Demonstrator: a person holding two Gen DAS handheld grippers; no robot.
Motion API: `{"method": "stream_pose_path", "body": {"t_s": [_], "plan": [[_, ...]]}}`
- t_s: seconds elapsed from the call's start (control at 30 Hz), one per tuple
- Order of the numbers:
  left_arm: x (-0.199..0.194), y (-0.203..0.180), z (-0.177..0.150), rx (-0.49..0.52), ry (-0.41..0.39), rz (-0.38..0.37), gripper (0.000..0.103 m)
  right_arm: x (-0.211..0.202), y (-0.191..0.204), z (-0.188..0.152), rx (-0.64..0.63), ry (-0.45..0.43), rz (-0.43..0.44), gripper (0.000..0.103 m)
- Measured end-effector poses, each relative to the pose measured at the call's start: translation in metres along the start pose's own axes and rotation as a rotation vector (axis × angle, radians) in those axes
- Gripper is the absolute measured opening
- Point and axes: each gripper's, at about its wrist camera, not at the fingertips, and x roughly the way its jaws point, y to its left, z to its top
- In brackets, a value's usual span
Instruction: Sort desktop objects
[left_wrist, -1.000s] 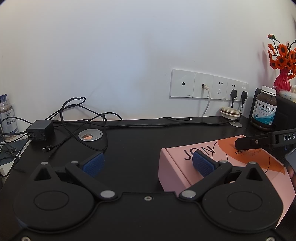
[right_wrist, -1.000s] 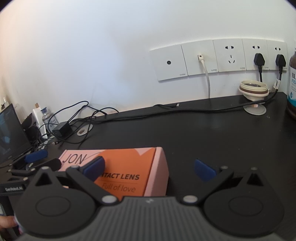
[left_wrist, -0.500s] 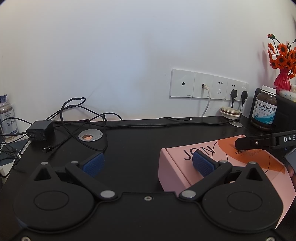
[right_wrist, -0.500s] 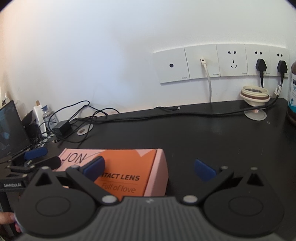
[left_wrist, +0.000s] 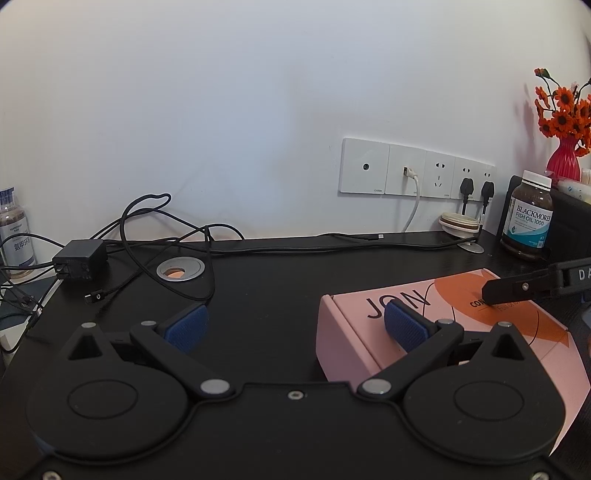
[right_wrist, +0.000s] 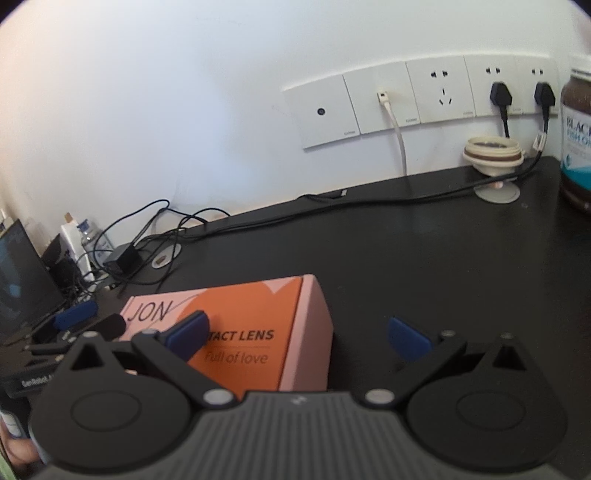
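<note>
Left wrist view: my left tool (left_wrist: 295, 325) sits low in the frame with its blue pads spread wide and nothing between them. Its right pad (left_wrist: 404, 325) shows in front of the near left corner of the pink and orange box (left_wrist: 443, 306), which lies flat on the black bench (left_wrist: 280, 280) in the lower right of the frame. In the right wrist view my right tool (right_wrist: 295, 334) is just as wide open and empty; here the box (right_wrist: 251, 325) fills the lower left, with my left pad (right_wrist: 188, 332) in front of its lid and the right pad out over bare bench.

I judge the box to be light, stiff card, probably hollow enough to dent if squeezed hard, with a smooth printed skin that may slip. I would take it across its short width near one end, pads on the two side walls, not on the lid.

Beyond it, toward the upper right of the left view, stands a brown pill bottle (left_wrist: 530, 221); the charger and its tangle of cables (left_wrist: 79, 256) lie at middle left.

Compared with a second ago the left view is almost unchanged. The right view has tilted and moved in closer: the wall sockets (right_wrist: 424, 96) now slant and loom larger.
</note>
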Motion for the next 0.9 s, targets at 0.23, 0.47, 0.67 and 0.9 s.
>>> {"method": "stream_pose_path", "body": {"t_s": [0.23,0.47,0.67,0.9], "plan": [[0.001,0.001,0.001,0.002,0.0,0.0,0.103,-0.014,0.009,-0.008,-0.032,-0.012,-0.052,0.102],[0.001,0.003,0.001,-0.002,0.002,-0.003,0.103,-0.032,0.007,-0.024,-0.018,-0.025,-0.048,0.102],[0.002,0.004,0.001,-0.001,0.001,-0.002,0.103,-0.046,0.004,-0.036,0.004,-0.026,-0.026,0.102],[0.002,0.004,0.001,-0.002,0.001,-0.003,0.103,-0.058,0.009,-0.044,-0.032,-0.048,-0.045,0.102]]}}
